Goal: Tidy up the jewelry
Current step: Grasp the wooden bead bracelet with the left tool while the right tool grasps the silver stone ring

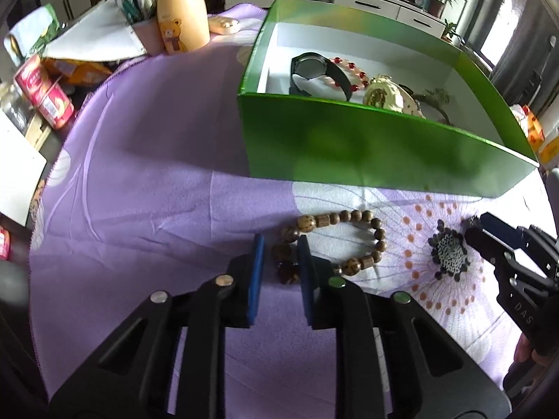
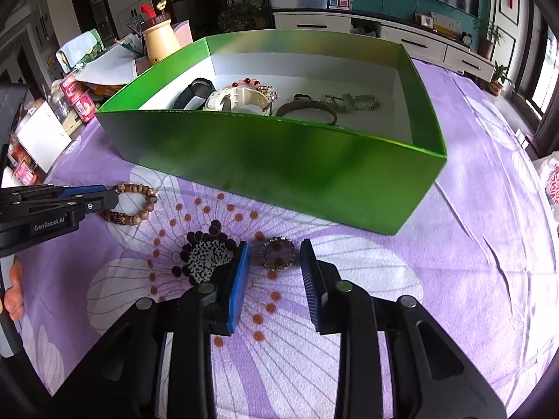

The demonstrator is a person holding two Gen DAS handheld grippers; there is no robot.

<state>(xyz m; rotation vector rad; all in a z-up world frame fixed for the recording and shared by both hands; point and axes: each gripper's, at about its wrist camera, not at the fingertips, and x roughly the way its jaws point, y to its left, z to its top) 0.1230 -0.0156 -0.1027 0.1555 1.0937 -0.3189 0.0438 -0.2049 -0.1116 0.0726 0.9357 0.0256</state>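
On the cloth (image 2: 471, 244), three bracelets lie before the box (image 2: 279, 160), which holds watches (image 2: 223, 99) and more.

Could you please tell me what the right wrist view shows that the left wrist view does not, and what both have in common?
Only the right wrist view shows the round gold-rimmed piece lying between the right gripper's open fingers, and the dark bangle in the box. Only the left wrist view shows the left gripper from behind, its pads around the wooden bead bracelet's beads. Both show the green box, the dark beaded coil, the purple floral cloth and the cream bear jar.
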